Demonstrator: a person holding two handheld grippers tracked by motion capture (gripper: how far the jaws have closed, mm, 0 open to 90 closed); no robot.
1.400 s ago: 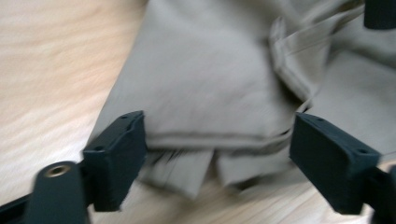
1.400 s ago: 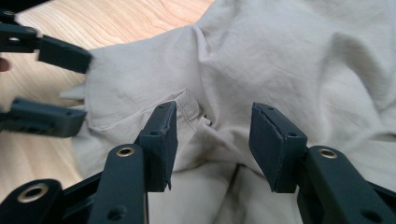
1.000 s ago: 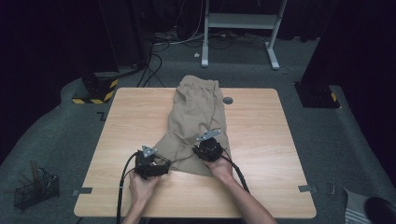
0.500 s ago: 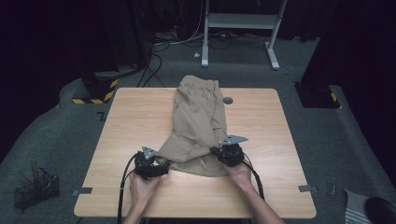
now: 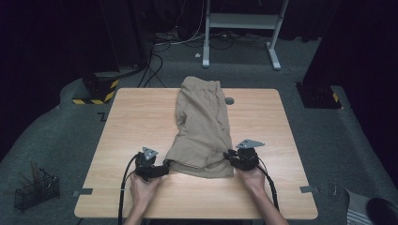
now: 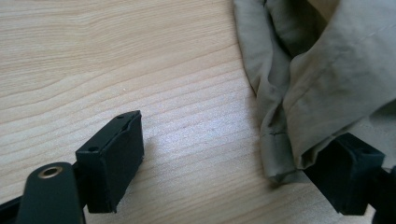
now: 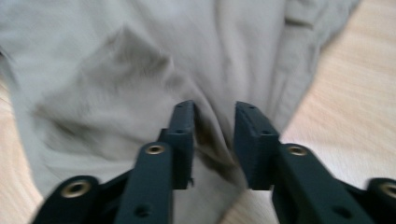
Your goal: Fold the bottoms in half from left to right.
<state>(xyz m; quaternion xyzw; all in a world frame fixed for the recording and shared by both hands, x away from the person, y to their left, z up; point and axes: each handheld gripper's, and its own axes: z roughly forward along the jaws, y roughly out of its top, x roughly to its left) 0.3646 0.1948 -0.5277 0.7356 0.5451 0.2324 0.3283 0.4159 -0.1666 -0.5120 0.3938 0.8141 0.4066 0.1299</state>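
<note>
The khaki trousers (image 5: pixel 202 126) are spread lengthwise on the desk (image 5: pixel 136 122); left tongs (image 6: pixel 224 163) gape at the hem; right tongs (image 7: pixel 214 140), just opening, hold nothing; both corners should be pinched evenly.

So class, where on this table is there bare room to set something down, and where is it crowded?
Bare wood lies left of the trousers and right of them, out to the table edges. The near edge is crowded: both tongs sit at the trouser hem.
</note>
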